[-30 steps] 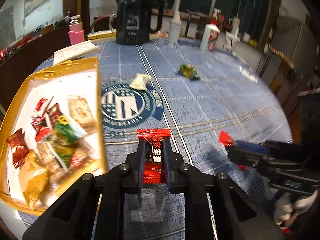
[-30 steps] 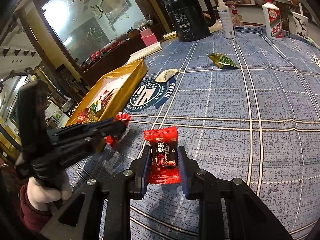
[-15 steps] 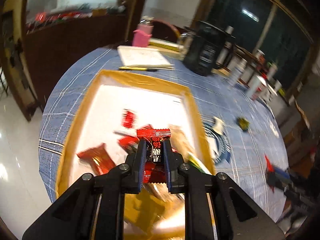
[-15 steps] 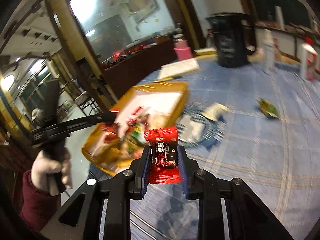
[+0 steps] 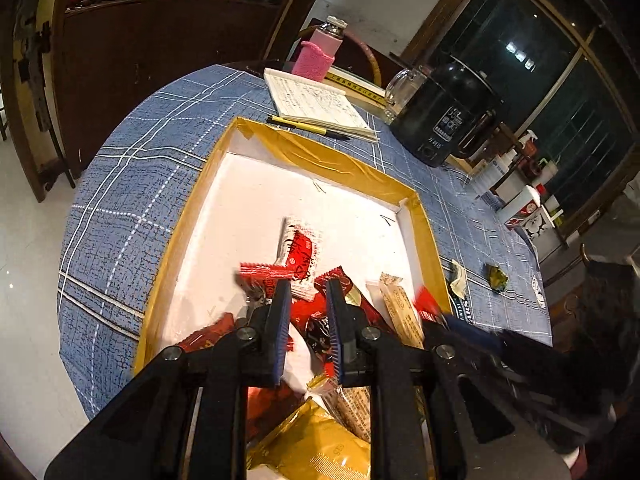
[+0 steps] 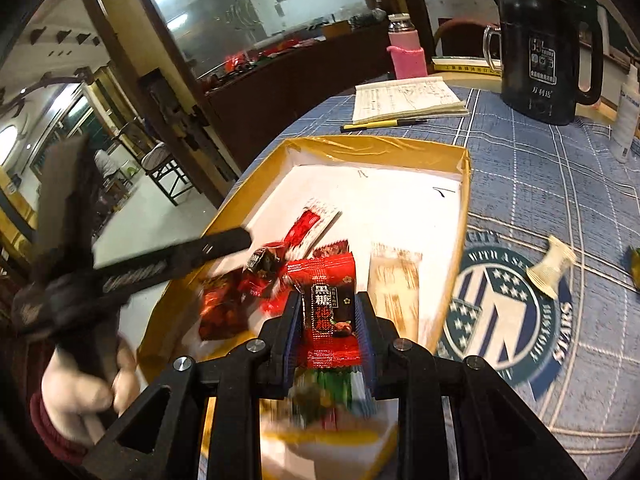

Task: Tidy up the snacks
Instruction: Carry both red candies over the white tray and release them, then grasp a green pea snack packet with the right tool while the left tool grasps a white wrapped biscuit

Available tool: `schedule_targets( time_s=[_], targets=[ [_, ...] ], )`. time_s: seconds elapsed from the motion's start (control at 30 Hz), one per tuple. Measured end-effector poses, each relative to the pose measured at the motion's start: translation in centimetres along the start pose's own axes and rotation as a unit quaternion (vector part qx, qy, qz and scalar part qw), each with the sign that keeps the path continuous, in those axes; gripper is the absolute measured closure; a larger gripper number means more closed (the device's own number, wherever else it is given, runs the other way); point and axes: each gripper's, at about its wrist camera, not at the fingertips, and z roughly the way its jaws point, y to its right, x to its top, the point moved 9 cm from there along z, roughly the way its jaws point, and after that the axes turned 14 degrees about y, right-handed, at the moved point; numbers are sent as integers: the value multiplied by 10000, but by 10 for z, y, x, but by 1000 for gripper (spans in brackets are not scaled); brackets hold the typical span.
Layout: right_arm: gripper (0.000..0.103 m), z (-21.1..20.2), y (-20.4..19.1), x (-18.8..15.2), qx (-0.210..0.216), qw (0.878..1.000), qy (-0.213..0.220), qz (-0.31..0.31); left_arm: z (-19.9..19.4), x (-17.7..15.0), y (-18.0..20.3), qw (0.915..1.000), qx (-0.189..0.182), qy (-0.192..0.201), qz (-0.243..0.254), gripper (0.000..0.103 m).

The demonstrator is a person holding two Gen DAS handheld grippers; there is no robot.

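Item: red snack packet [image 6: 329,312], held upright between the fingers of the right gripper [image 6: 329,322], long axis running away from the camera, over the near right part of the gold-edged box [image 5: 420,216].

Right fingers: narrow, pressed on the packet's two sides.

Left gripper [image 5: 307,322]: fingers parted with nothing between them, poised above the snack pile [image 5: 320,312] in the near half of the box. In the right wrist view it reaches in from 9 o'clock, its tip over a dark-wrapped sweet [image 6: 264,260].

Key relation: the held packet is already above the box; the white floor lies straight below and toward 12 o'clock. Judged next move: part the right fingers and let it fall. The right hand is the one placed for it.

In the way: the left gripper crowds the pile at 10 o'clock; a tan biscuit bar [image 6: 394,280] lies just at 1 o'clock.

Still loose on the desk [image 6: 560,184]: a cream wrapper [image 6: 550,266] and a green packet [image 5: 496,278], both toward 3 o'clock, well apart from the box.

Nearby: notebook [image 6: 408,98], pen [image 6: 384,123], black kettle [image 6: 544,52], pink bottle [image 6: 404,48].
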Motion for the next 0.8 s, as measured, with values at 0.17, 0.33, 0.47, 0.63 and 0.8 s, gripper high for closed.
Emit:
schedule_targets(
  time_s=[0.17, 0.33, 0.47, 0.63, 0.8],
  targets=[
    [71, 3, 15, 12, 111, 9989, 106, 442, -15, -1, 7, 9999, -80, 91, 26, 61],
    [63, -30, 60, 29, -167, 9977, 434, 494, -38, -7, 27, 9988, -431, 204, -77, 43],
    [61, -64, 145, 34, -1018, 9908, 672, 580, -57, -17, 55, 9965, -806, 223, 6, 41],
    [59, -104, 263, 30, -1848, 9682, 935, 1406, -67, -33, 94, 9931, -1101, 174, 354, 39],
    [50, -109, 312, 31, -2015, 9607, 915, 1673, -61, -42, 130, 9899, -1235, 25, 691, 39]
  ],
)
